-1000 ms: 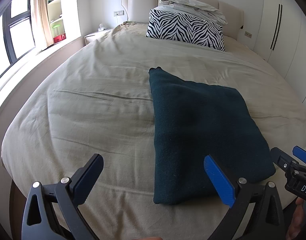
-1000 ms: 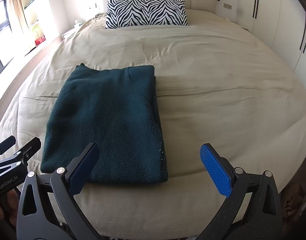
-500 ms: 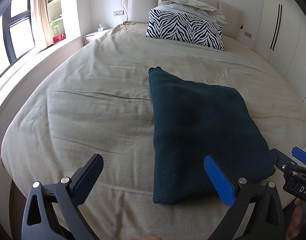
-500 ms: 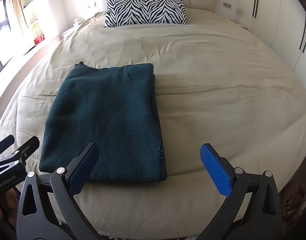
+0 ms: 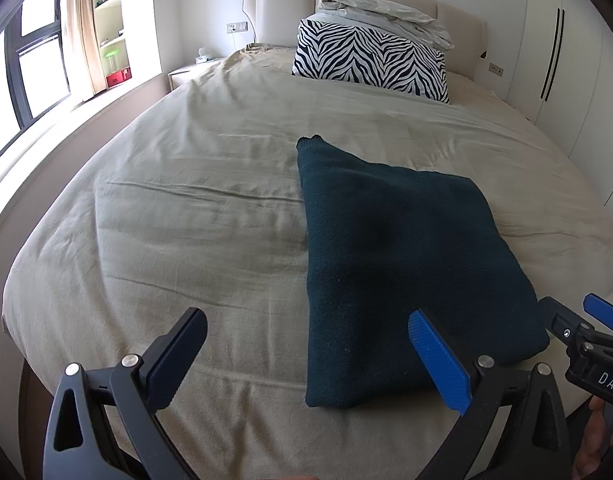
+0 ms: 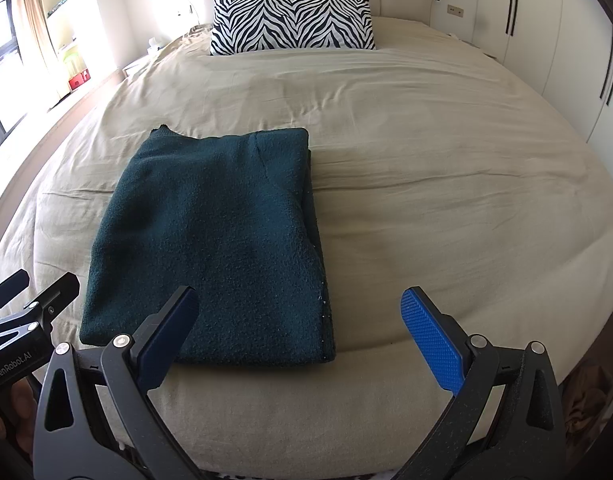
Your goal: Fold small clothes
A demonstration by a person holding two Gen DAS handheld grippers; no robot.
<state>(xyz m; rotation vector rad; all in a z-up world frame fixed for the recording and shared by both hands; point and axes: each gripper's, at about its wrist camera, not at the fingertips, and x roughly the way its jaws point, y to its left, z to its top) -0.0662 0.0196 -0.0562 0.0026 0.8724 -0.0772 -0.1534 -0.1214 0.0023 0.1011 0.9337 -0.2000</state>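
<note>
Both jaws stand wide apart, empty: left gripper and right gripper hover clear. Folded dark-green sweater lies on the beige bedspread at 11 o'clock of the right gripper, flat, apparently finished.

Large bed under a wrinkled beige cover, padded cream headboard against a white wall. A zebra-print pillow stands at the head with rumpled pale bedding piled on it. Dark-framed window at left, strong daylight, beige curtain and shelves beside it; white wardrobe doors at right.
</note>
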